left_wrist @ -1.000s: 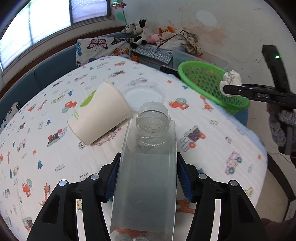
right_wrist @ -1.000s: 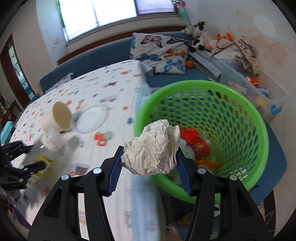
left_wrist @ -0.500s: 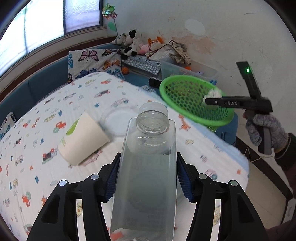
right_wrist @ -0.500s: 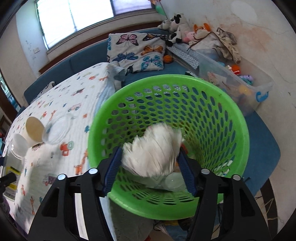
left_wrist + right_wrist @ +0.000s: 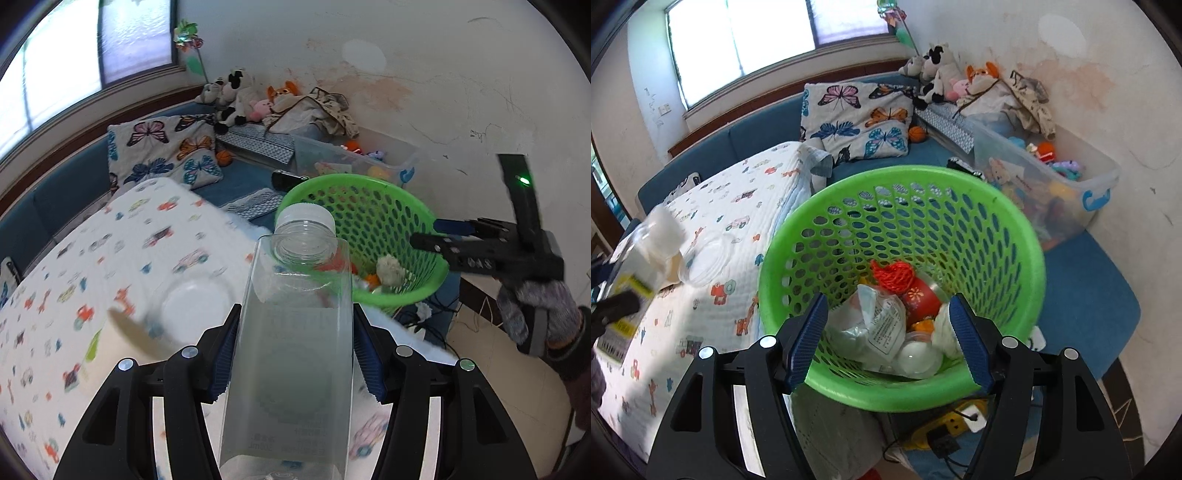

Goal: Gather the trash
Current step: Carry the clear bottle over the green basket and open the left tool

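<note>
My left gripper [image 5: 295, 350] is shut on a clear square plastic bottle [image 5: 291, 362] with a white cap, held above the table and pointing toward the green basket [image 5: 373, 206]. My right gripper [image 5: 888, 339] is open and empty, just above the green basket [image 5: 901, 192]. The crumpled white paper ball [image 5: 945, 332] lies inside the basket among other trash; it also shows in the left wrist view [image 5: 389, 267]. The right gripper [image 5: 439, 236] shows at the right of the left wrist view, over the basket rim.
A paper cup [image 5: 136, 336] and a clear lid [image 5: 195, 302] lie on the patterned tablecloth [image 5: 110, 258]. A clear toy bin [image 5: 1045, 177], butterfly cushion [image 5: 857, 118] and blue sofa stand behind the basket. Cables and a power strip [image 5: 942, 432] lie on the floor below.
My right gripper opened and dropped the paper ball into the basket. My left gripper carried the bottle up and toward the basket.
</note>
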Demonstrator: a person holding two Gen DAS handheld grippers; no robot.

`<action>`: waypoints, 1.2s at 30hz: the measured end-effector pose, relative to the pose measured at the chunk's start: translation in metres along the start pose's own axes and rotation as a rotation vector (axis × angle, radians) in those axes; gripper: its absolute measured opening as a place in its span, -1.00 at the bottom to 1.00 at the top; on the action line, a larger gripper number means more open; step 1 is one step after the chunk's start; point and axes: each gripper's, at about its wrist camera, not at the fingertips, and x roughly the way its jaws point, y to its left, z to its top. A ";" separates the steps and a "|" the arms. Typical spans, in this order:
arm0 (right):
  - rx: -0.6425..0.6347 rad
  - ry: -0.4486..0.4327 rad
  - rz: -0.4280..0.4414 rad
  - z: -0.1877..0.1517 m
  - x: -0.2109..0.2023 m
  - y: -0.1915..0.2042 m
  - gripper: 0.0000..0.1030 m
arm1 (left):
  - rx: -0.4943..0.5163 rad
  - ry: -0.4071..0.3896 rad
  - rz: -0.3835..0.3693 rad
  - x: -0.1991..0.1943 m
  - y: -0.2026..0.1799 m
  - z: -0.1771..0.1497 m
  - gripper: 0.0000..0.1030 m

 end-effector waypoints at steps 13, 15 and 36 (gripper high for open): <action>0.061 -0.024 0.002 -0.017 -0.025 -0.035 0.37 | 0.070 0.081 -0.053 0.075 -0.055 0.059 0.07; 0.070 -0.022 0.003 -0.020 -0.027 -0.039 0.37 | 0.067 0.102 -0.061 0.086 -0.059 0.063 0.07; 0.088 0.006 0.019 -0.033 -0.024 -0.044 0.37 | 0.042 0.226 -0.063 0.146 -0.073 0.078 0.08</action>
